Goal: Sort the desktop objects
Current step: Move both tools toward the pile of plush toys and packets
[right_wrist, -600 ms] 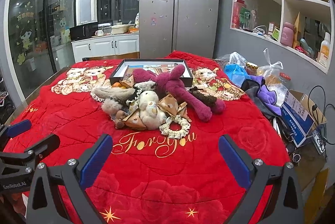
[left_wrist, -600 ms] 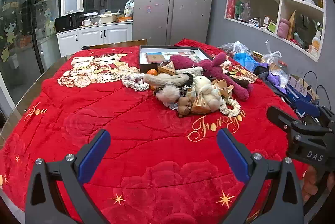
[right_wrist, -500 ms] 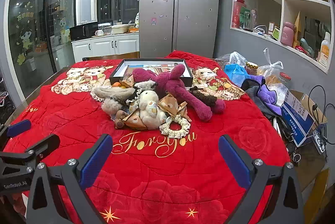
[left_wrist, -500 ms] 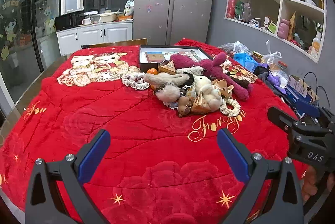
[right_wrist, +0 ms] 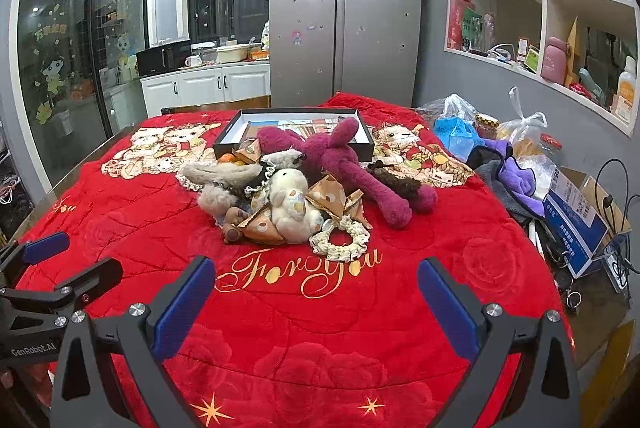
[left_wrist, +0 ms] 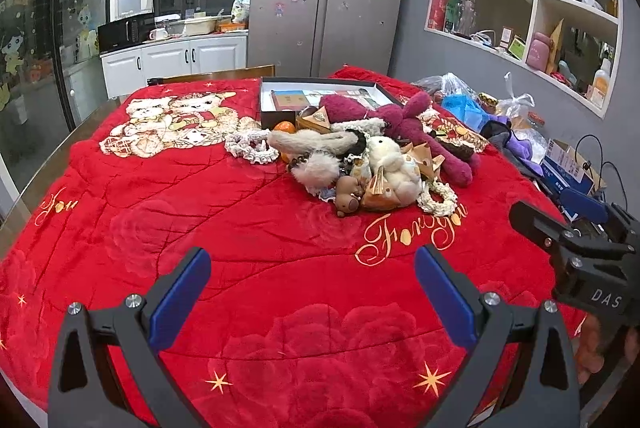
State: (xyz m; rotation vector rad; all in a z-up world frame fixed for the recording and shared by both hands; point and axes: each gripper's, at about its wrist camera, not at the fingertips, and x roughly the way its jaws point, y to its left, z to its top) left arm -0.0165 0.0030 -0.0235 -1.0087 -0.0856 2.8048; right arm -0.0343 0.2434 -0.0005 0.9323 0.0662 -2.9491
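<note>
A heap of toys lies mid-table on the red blanket [left_wrist: 160, 228]: a magenta plush rabbit [right_wrist: 340, 159], a cream plush [right_wrist: 290, 203], a grey furry plush [left_wrist: 316, 141], a small brown figure [left_wrist: 347, 197], patterned paper cones [right_wrist: 332, 193], crocheted rings [right_wrist: 340, 238] and an orange [left_wrist: 285, 127]. A black open box [right_wrist: 296, 131] stands behind the heap. My left gripper [left_wrist: 312, 284] is open and empty, well short of the heap. My right gripper [right_wrist: 316, 288] is open and empty, also short of it. Each gripper shows at the edge of the other's view.
Plastic bags [right_wrist: 456, 123], jars, a purple cloth [right_wrist: 516, 171], a blue carton [right_wrist: 572, 211] and cables crowd the table's right side. A wooden chair back [left_wrist: 216, 73] stands at the far edge. A fridge, counter and wall shelves lie beyond.
</note>
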